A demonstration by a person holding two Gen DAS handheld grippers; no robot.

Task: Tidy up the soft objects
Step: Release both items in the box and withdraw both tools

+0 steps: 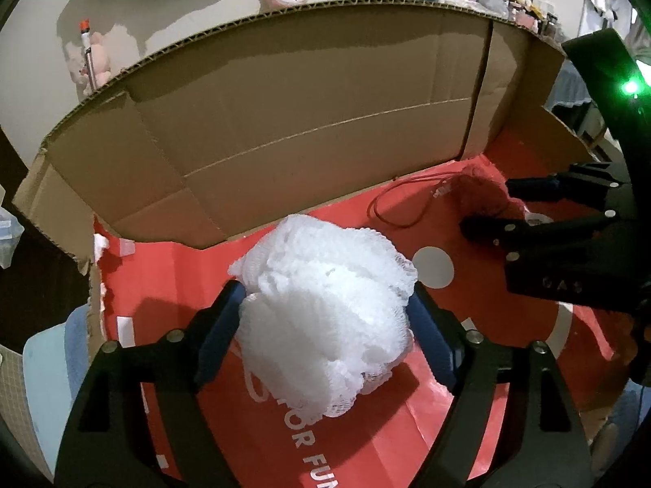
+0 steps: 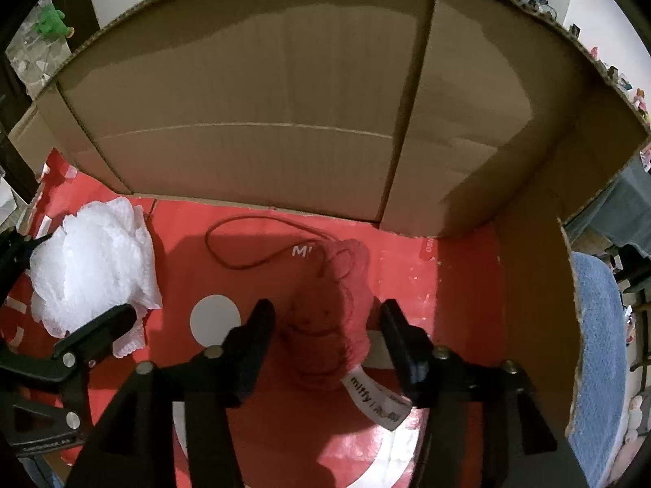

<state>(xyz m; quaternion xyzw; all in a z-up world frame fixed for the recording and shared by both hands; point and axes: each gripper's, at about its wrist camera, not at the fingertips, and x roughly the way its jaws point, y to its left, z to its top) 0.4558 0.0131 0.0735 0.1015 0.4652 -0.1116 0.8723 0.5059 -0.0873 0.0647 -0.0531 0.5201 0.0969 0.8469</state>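
left wrist: white mesh pouf (image 1: pixel 325 309) between fingers (image 1: pixel 221 337)

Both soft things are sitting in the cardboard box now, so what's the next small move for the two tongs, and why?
Probably lift both tongs straight up and out. The white mesh puff and the red mesh puff already rest on the red liner inside the cardboard box, and the right tongs stand clear of their puff, so nothing seems left to hold.
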